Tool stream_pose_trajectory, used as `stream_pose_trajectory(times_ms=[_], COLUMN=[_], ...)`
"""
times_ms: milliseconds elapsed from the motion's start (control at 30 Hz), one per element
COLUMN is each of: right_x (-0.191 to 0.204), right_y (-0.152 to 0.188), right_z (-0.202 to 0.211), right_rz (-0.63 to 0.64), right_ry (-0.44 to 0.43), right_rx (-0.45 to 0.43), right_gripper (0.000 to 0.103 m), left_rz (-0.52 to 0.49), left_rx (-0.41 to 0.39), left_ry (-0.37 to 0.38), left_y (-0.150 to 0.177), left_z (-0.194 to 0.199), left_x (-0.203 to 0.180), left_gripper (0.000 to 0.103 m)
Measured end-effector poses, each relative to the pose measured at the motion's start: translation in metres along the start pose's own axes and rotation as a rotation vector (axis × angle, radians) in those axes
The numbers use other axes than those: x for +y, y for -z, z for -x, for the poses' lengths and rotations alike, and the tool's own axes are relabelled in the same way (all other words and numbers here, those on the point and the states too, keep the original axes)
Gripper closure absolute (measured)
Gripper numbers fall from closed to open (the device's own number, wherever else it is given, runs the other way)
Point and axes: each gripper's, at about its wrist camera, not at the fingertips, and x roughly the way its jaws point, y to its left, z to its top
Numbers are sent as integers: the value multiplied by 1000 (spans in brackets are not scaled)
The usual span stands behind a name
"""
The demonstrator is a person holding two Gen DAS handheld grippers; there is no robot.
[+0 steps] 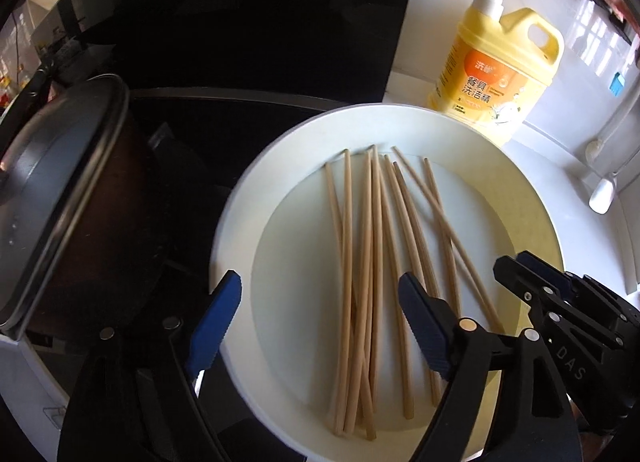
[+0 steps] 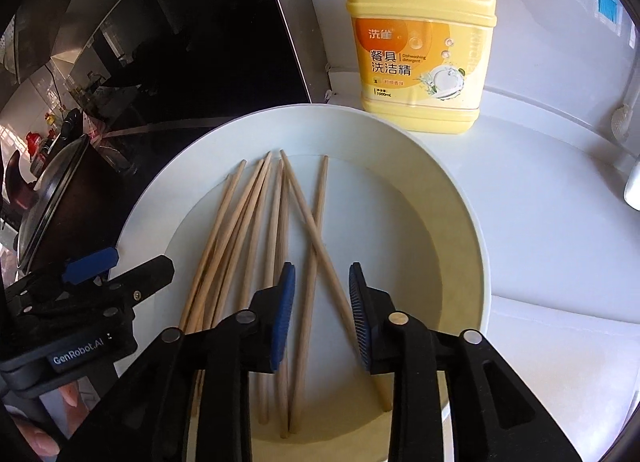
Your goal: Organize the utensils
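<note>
White desk [image 2: 540, 222] carried a plate [image 2: 460, 198] of chopsticks [image 2: 280, 222], soap bottle [image 2: 420, 54] at 12 o'clock; my left gripper [image 1: 320, 322] was spread wide, my right gripper [image 2: 322, 314] partly spread, pinching nothing.

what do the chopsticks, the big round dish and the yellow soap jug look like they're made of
Chopsticks: likely bamboo or light wood, matt tan, unlacquered, no shine.
Round dish: smooth white, faintly glossy; glazed ceramic or melamine, the look leaves it open.
Yellow soap jug: moulded plastic, semi-matt, with a handle cast into the body, a printed label and a white plastic pump.
</note>
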Motion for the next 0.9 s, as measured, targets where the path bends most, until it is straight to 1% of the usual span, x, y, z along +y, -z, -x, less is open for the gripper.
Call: stream_pose_trajectory(times_ms=[67, 133, 200, 333, 400, 467, 633, 900], right_x=[-1, -2, -1, 0, 0, 0, 0, 2], right_y=[1, 3, 6, 10, 11, 11, 11, 13], right_z=[6, 11, 17, 26, 29, 31, 38, 48], right_rz=[8, 16, 19, 28, 32, 30, 19, 22], right_ry=[0, 0, -3, -4, -6, -7, -12, -8], right_rx=[-6, -8, -10, -15, -15, -13, -13, -15], right_gripper=[66, 64, 59, 55, 53, 50, 46, 44], left_rz=[2, 2, 2, 3, 8, 18, 16, 17], left_rx=[0, -4, -7, -7, -7, -9, -16, -27], left_ry=[-11, -20, -22, -38, -44, -43, -50, -54], left_y=[0, 0, 2, 5, 5, 7, 9, 9], left_z=[5, 10, 14, 23, 26, 31, 39, 43], left_x=[0, -1, -1, -1, 0, 3, 5, 0], left_gripper=[19, 15, 14, 13, 9, 9, 9, 8])
